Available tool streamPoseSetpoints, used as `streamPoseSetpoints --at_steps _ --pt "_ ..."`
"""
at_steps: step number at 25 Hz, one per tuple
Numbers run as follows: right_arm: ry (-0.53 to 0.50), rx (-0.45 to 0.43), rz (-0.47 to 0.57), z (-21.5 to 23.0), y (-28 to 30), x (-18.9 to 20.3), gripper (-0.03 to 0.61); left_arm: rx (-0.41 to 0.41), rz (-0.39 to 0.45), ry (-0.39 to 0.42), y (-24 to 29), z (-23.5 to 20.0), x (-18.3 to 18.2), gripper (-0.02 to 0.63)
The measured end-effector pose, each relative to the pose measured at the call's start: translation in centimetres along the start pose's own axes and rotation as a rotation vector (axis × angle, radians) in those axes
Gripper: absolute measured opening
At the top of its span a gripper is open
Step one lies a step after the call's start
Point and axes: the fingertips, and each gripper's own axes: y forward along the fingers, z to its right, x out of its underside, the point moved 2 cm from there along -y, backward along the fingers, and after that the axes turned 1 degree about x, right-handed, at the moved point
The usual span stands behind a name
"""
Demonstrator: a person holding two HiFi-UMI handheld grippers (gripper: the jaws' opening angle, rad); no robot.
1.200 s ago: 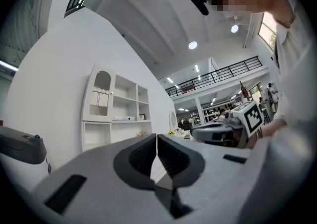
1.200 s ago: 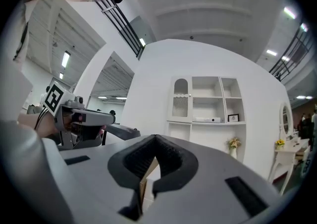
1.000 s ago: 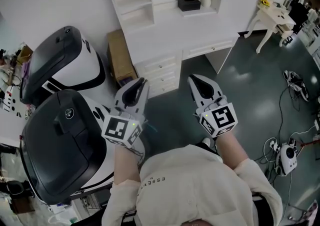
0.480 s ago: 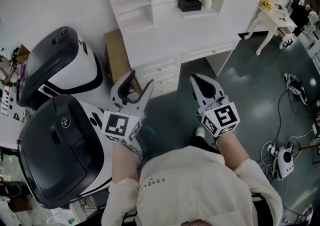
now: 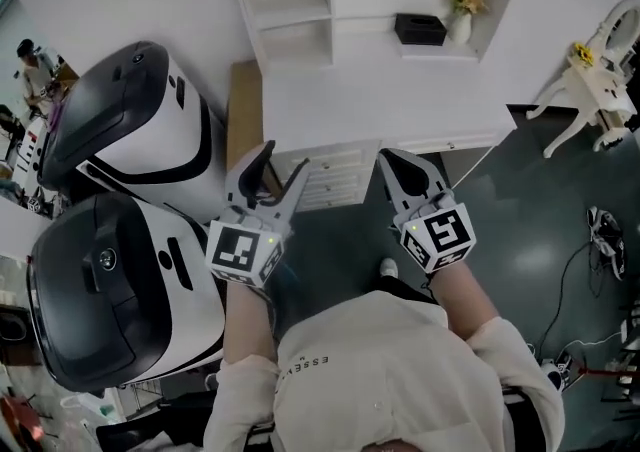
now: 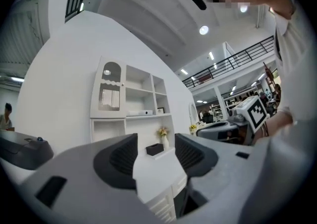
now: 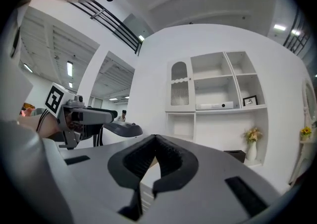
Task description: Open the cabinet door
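The white cabinet unit (image 5: 380, 90) stands ahead of me, with open shelves above a desk top. Its arched glass door (image 6: 110, 91) sits closed at the upper left of the shelves, and it also shows in the right gripper view as the arched door (image 7: 180, 90). My left gripper (image 5: 281, 162) is held level, well short of the unit. Its jaws have just been opening and now stand open with nothing between them, as the left gripper (image 6: 156, 156) shows in its own view. My right gripper (image 5: 395, 160) is shut on nothing, and in its own view the right gripper (image 7: 156, 141) has its pads meeting.
Two large white-and-black machines (image 5: 130, 130) (image 5: 110, 290) fill the left side. A brown box (image 5: 243, 120) stands between them and the unit. A black box (image 5: 420, 28) and a flower vase (image 5: 460, 18) sit on a shelf. Drawers (image 5: 330, 178) lie below the desk top; a white dressing table (image 5: 600, 70) is at right.
The left jaws have gone from shut to wide open. Both grippers and the person have moved toward the cabinet unit, which now sits closer and more central. The right gripper stays shut.
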Motion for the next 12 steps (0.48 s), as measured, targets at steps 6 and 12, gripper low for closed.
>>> streamPoseSetpoints --at_steps 6,12 --pt "-0.043 -0.068 0.004 10.2 3.9 0.3 0.011 -0.098 -0.027 -0.018 9.2 0.0 -0.1 0.232" --pt "-0.048 -0.113 0.025 18.1 7.5 0.2 0.011 -0.153 -0.051 -0.026 18.0 -0.1 0.1 0.23"
